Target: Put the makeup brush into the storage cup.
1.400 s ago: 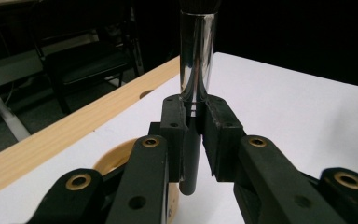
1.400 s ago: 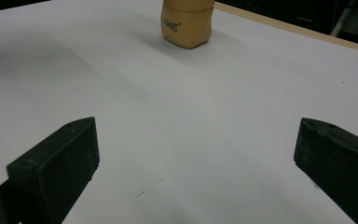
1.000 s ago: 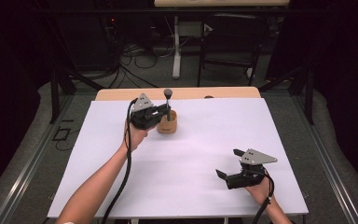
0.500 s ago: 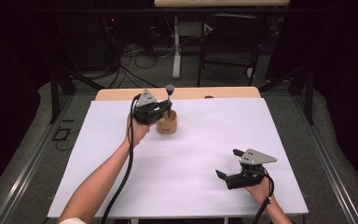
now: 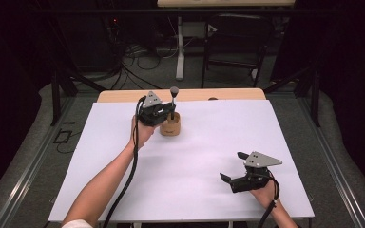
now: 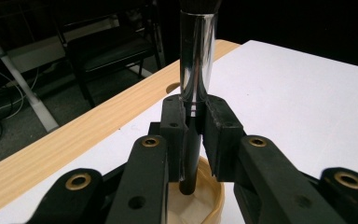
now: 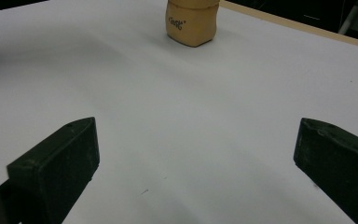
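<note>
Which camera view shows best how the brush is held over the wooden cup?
The left gripper view: its jaws are shut on the brush at the handle, whose lower end is inside the wooden cup. The high view shows the brush small, upright beside the left gripper. The right gripper view shows the cup.

Glossy chrome-metal brush ferrule (image 6: 196,56), matt pale wooden cup (image 7: 192,21), smooth white paper-like table cover (image 5: 209,156), matt black-plastic hand-held gripper (image 6: 196,135).

brush (image 6: 196,60) — chrome ferrule, black handle | cup (image 7: 192,21) — tan, dark print | table cover (image 5: 209,142) — white
</note>
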`<move>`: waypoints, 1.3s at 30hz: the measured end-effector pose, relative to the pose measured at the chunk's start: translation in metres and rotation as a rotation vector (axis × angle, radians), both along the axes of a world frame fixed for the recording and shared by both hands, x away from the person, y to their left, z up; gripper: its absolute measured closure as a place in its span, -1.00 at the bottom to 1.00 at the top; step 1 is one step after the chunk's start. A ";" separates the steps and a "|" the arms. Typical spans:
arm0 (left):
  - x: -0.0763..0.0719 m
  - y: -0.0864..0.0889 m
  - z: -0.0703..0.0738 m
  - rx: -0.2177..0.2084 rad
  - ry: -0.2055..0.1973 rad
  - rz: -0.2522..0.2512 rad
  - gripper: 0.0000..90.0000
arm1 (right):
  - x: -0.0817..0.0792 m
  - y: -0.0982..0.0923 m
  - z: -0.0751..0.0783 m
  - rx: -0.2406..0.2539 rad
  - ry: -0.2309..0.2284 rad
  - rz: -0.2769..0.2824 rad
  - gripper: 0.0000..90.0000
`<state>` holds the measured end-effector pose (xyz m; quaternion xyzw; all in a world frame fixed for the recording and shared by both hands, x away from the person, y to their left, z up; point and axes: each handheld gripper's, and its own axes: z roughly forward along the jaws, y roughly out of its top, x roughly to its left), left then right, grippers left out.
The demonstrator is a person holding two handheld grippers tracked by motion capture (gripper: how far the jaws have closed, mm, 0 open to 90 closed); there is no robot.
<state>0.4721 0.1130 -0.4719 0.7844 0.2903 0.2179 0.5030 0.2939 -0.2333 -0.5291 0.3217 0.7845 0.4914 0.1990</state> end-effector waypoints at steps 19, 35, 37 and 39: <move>0.004 -0.002 -0.010 0.021 0.018 0.008 0.74 | 0.001 0.000 -0.001 -0.004 0.004 0.000 -1.00; -0.009 0.003 -0.008 0.037 0.000 0.051 -0.69 | 0.001 -0.001 0.000 -0.010 0.005 0.001 -1.00; -0.013 0.004 -0.008 0.045 -0.006 0.039 -0.76 | 0.001 -0.001 0.000 -0.008 0.004 -0.001 -1.00; -0.016 0.005 -0.008 0.052 0.000 0.025 -0.86 | 0.001 -0.001 0.000 -0.006 0.001 -0.002 -1.00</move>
